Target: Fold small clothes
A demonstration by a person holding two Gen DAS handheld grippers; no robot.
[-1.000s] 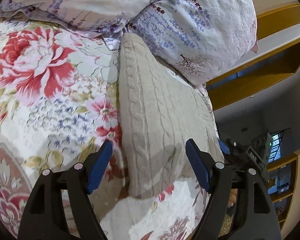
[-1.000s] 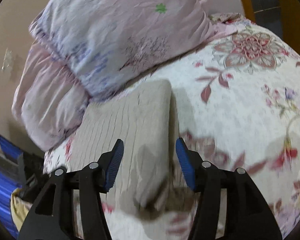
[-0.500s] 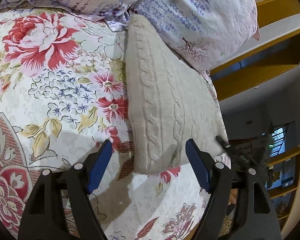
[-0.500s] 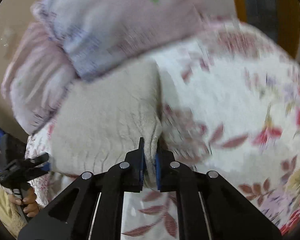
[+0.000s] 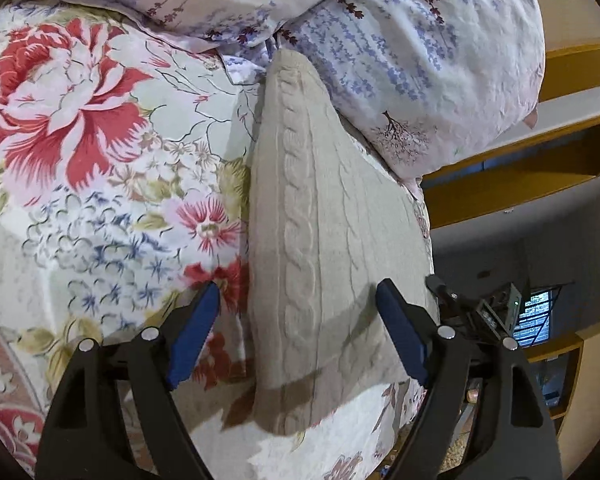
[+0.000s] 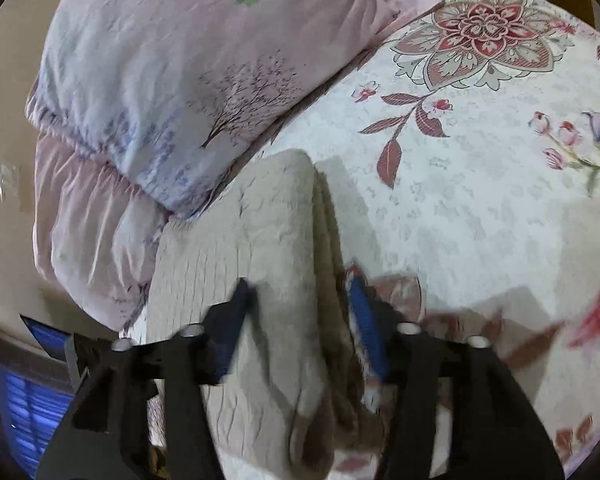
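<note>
My left hand-held gripper [image 5: 296, 336] and right hand-held gripper [image 6: 300, 320] both released, straddling folded sweater [image 5: 332, 240] on bed [image 5: 100, 200]; careless pinch likely undoes fold.

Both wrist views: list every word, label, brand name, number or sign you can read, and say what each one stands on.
No readable text in either view.
Beige cable-knit folded garment: no tag or label showing.
Floral bedsheet and lavender-print pillow: printed flowers and trees only, no letters.
Dark device with a green light beside the left gripper: any markings too small to read.
Right gripper: blurred, no marking legible.
</note>
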